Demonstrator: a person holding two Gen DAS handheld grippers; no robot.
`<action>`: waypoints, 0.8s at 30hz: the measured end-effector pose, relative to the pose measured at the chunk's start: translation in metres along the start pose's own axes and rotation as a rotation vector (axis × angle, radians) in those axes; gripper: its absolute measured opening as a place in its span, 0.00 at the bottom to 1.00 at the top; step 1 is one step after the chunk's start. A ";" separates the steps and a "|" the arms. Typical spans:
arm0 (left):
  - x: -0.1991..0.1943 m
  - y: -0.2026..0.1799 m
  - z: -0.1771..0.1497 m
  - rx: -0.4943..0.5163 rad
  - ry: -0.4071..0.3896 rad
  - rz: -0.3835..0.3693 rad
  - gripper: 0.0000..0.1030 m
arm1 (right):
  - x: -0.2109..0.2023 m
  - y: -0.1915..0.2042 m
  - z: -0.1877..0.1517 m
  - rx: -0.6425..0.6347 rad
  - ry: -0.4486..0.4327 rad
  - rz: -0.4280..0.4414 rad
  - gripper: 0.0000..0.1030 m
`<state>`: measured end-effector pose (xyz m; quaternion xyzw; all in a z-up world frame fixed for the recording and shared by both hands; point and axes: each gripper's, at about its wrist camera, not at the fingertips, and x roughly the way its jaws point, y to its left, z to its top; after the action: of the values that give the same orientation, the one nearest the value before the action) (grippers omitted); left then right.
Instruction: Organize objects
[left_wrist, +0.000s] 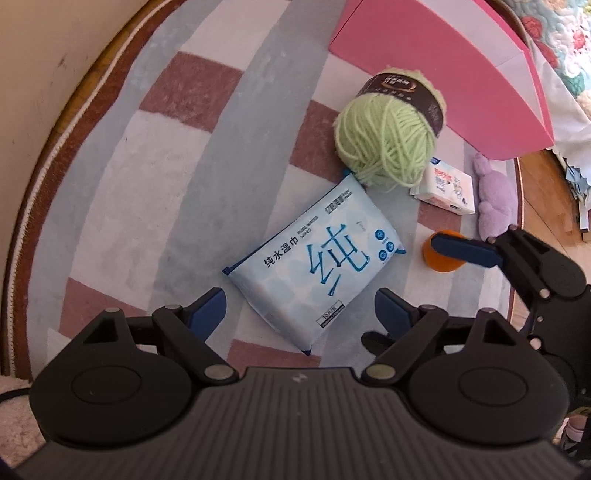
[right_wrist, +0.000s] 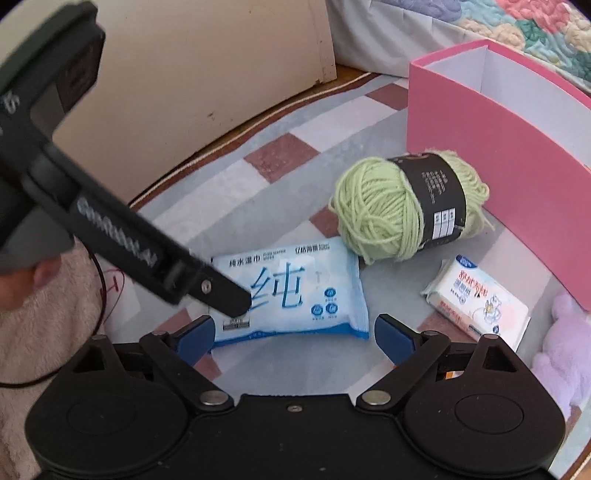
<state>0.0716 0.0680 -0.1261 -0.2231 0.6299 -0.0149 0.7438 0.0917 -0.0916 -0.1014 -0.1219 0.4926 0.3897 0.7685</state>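
Observation:
A blue-and-white wet-wipes pack (left_wrist: 317, 273) lies flat on the checked rug, straight ahead of my open left gripper (left_wrist: 299, 310); it also shows in the right wrist view (right_wrist: 295, 291). A green yarn ball (left_wrist: 388, 136) (right_wrist: 399, 206) with a dark label lies beyond it, beside the open pink box (left_wrist: 443, 70) (right_wrist: 509, 147). A small white tissue pack (left_wrist: 447, 184) (right_wrist: 476, 302), a purple plush toy (left_wrist: 495, 199) (right_wrist: 565, 354) and an orange ball (left_wrist: 439, 258) lie to the right. My right gripper (right_wrist: 295, 332) is open and empty, just short of the wipes pack.
The rug (left_wrist: 166, 166) has a brown braided edge, with wooden floor (left_wrist: 546, 192) beyond it. A cream cabinet panel (right_wrist: 207, 74) stands behind the rug, and a quilted bed cover (right_wrist: 517, 29) hangs behind the pink box. The left gripper's body (right_wrist: 110, 221) crosses the right wrist view.

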 end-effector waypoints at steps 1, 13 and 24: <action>0.003 0.001 0.000 -0.006 0.007 -0.004 0.83 | 0.001 0.000 0.001 -0.006 -0.001 -0.001 0.93; 0.017 0.011 -0.002 -0.074 0.000 -0.029 0.68 | 0.032 0.001 0.010 -0.018 0.045 0.040 0.93; 0.021 0.013 -0.004 -0.079 -0.032 -0.018 0.68 | 0.039 0.000 0.013 -0.034 0.033 0.056 0.93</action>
<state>0.0691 0.0725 -0.1509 -0.2581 0.6158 0.0069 0.7444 0.1082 -0.0654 -0.1284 -0.1277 0.5019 0.4172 0.7469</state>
